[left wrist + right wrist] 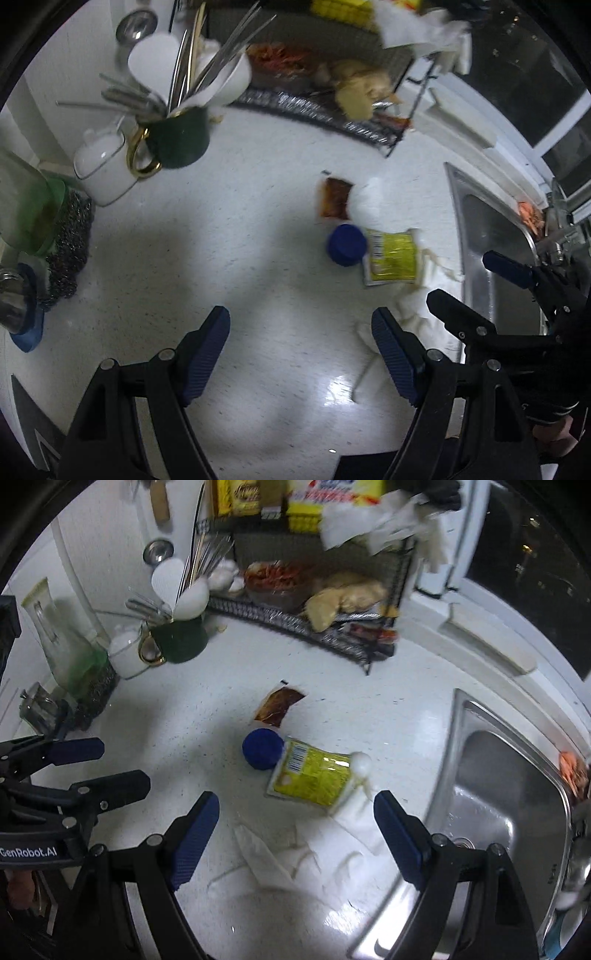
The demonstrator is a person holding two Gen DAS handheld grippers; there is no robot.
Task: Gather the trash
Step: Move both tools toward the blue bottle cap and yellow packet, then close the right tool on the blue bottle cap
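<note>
Both claws spread and empty above the white counter (184, 716): left gripper (301, 345), right gripper (295, 823); yellow packet (314, 775), blue cap (263, 748), brown sachet (279, 706) and torn tissue (295, 853) lie beside the sink (495, 794).

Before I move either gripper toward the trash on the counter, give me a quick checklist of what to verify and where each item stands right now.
1. Left gripper open and empty: ok.
2. Right gripper open and empty: ok.
3. Crumpled white paper napkin directly ahead of the right gripper, nothing lying on its near part: ok.
4. Yellow plastic sachet flat on the white counter, its near edge over the napkin: ok.
5. Round blue bottle cap touching the sachet, may shift if the sachet is pulled: not ok.
6. Trash bin in view for the drop: not ok, none visible.
</note>
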